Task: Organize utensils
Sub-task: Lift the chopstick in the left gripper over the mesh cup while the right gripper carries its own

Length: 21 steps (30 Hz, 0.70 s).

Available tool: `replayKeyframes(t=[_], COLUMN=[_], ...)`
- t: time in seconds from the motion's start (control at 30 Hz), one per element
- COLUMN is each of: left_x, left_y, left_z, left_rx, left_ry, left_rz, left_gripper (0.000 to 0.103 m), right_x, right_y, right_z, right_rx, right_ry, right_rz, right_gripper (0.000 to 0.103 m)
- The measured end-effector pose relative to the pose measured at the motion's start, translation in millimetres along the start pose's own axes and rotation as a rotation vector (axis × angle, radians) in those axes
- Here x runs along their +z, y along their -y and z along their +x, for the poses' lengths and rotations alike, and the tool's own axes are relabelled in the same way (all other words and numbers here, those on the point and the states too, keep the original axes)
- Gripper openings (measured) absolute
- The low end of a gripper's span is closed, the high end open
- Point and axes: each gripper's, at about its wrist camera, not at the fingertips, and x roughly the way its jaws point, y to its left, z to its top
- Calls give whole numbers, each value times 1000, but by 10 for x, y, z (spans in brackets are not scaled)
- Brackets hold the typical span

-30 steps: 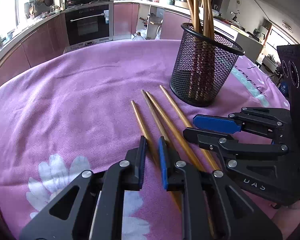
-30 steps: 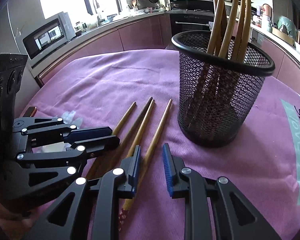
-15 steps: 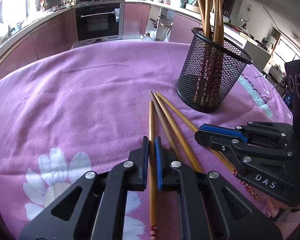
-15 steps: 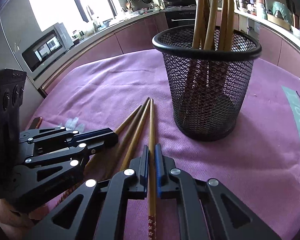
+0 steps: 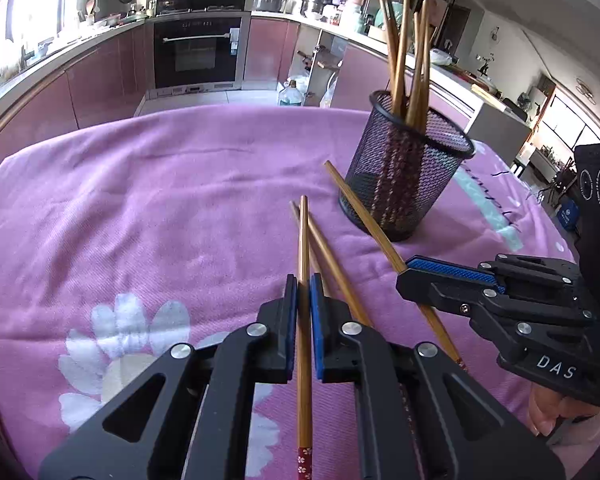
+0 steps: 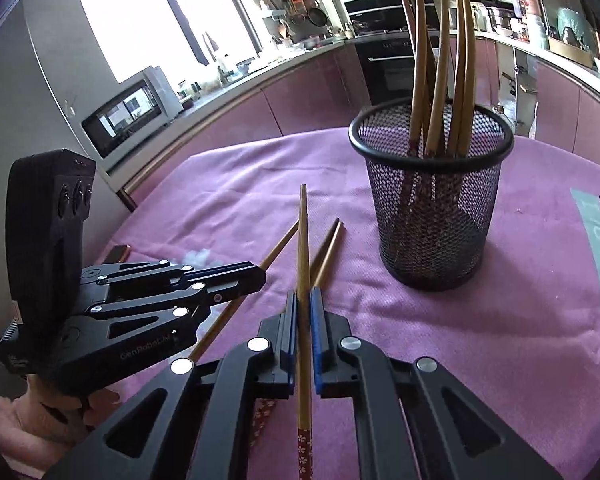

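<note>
My left gripper (image 5: 303,285) is shut on a bamboo chopstick (image 5: 303,236) that runs forward between its blue pads. Its red patterned end sticks out toward the camera. My right gripper (image 6: 303,296) is shut on a second chopstick (image 6: 302,232), whose tip stands off the cloth. Each gripper also shows in the other's view: the right gripper (image 5: 404,274) with its slanted chopstick (image 5: 360,212), and the left gripper (image 6: 260,278). Two more chopsticks (image 6: 327,252) lie side by side on the cloth. The black mesh cup (image 5: 404,184) (image 6: 432,220) stands upright just beyond, with several chopsticks in it.
The table wears a purple cloth (image 5: 140,208) with a white flower print near me. A small dark object (image 6: 118,254) and a white crumpled scrap (image 6: 196,258) lie near the table's left edge. Kitchen counters, an oven and a microwave stand behind the table.
Both grippers have closed, each on one of the loose chopsticks. The right one has risen a little with its chopstick, which now slants up off the cloth. Both views sit farther back from the cup.
</note>
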Motion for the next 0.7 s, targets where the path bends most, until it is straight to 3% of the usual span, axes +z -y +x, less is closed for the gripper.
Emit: replayKeyframes(t=[0.7], left_x=[128], left_y=[-3], left_z=[-478], left_rx=[-120], left_ry=[76], left_rz=[-41], left_gripper=[7], right_x=[46], right_y=[71], right_z=[-384], right_rx=[11], right_ry=[101], right_rz=[0], right_gripper=[5])
